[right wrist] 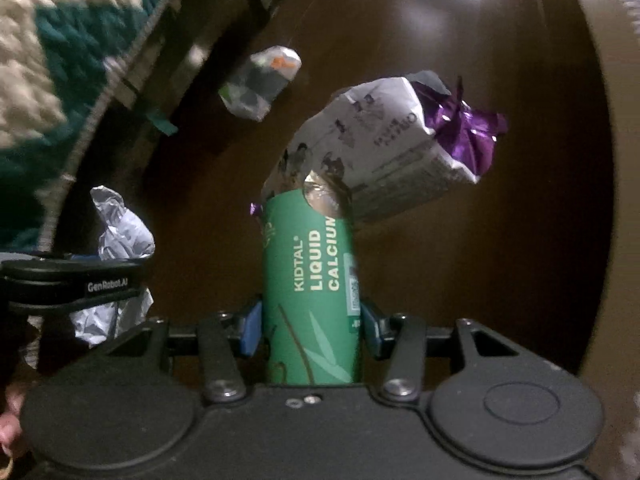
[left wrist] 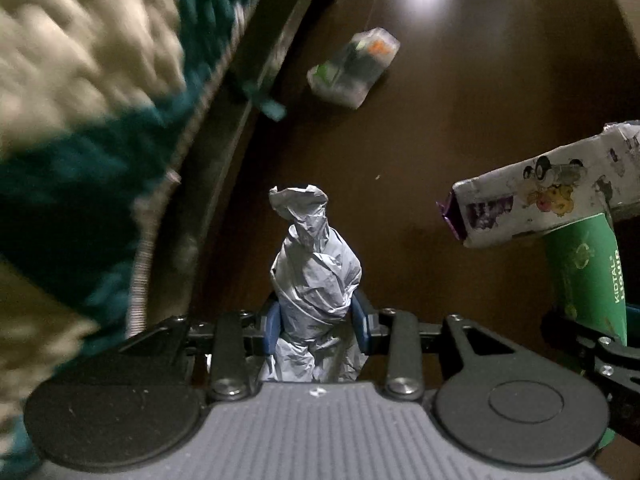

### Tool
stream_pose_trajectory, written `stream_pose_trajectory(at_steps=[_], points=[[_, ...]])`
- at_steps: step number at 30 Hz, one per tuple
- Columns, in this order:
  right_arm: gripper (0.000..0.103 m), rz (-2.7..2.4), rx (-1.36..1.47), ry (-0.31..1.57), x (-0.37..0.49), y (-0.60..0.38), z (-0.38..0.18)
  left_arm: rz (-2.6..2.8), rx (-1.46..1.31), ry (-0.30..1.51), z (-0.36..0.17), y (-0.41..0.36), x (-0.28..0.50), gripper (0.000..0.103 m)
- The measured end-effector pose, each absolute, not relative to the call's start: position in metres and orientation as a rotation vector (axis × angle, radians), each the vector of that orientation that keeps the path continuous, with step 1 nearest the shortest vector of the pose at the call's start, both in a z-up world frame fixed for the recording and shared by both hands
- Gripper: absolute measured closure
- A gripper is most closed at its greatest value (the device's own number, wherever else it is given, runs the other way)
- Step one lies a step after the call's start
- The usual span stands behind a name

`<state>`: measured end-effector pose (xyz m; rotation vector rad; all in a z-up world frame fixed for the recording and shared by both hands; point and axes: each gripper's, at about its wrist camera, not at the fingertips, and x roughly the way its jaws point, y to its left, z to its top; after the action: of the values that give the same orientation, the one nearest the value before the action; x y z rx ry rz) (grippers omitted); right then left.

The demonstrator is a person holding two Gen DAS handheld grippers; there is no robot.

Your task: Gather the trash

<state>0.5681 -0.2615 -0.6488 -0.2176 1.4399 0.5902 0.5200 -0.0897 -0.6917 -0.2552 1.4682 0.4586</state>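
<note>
My left gripper (left wrist: 318, 322) is shut on a crumpled grey paper wad (left wrist: 314, 268), held above the dark floor. My right gripper (right wrist: 310, 324) is shut on a green "Kidtal Liquid Calcium" box (right wrist: 310, 280); a crushed white printed carton with purple foil (right wrist: 384, 140) sits stuffed in its top. The green box (left wrist: 584, 276) and the carton (left wrist: 532, 200) also show at the right of the left wrist view. The paper wad (right wrist: 120, 236) and the left gripper body show at the left of the right wrist view. A clear plastic bag of wrappers (left wrist: 354, 68) lies on the floor ahead, also seen from the right wrist (right wrist: 260, 84).
A teal and cream knitted blanket (left wrist: 80, 100) hangs over a sofa edge at the left. The dark brown floor (left wrist: 460, 92) reflects a ceiling light. A curved tan rim (right wrist: 608, 120) runs down the right side.
</note>
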Motion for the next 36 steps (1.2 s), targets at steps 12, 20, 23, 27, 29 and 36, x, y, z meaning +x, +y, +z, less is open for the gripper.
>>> stream_pose_trajectory(at_steps=[12,20,23,27,29,36], points=[[0.054,0.668,-0.28,1.453,0.55,-0.262,-0.595,0.353,-0.221,1.369,-0.594,-0.084,0.525,0.068],[0.054,0.662,-0.345,1.544,0.539,-0.249,-0.683,0.386,-0.203,1.417,-0.624,-0.077,0.511,0.068],[0.054,0.658,-0.285,1.604,0.545,-0.258,-0.705,0.386,-0.161,1.425,-0.61,-0.078,0.504,0.068],[0.054,0.638,-0.156,1.693,0.551,-0.269,-0.724,0.422,-0.235,1.428,-0.569,-0.082,0.493,0.068],[0.054,0.659,-0.135,1.713,0.553,-0.275,-0.723,0.454,-0.282,1.419,-0.548,-0.086,0.491,0.068],[0.054,0.758,-0.09,1.742,0.568,-0.27,-0.715,0.484,-0.333,1.361,-0.521,-0.094,0.511,0.068]])
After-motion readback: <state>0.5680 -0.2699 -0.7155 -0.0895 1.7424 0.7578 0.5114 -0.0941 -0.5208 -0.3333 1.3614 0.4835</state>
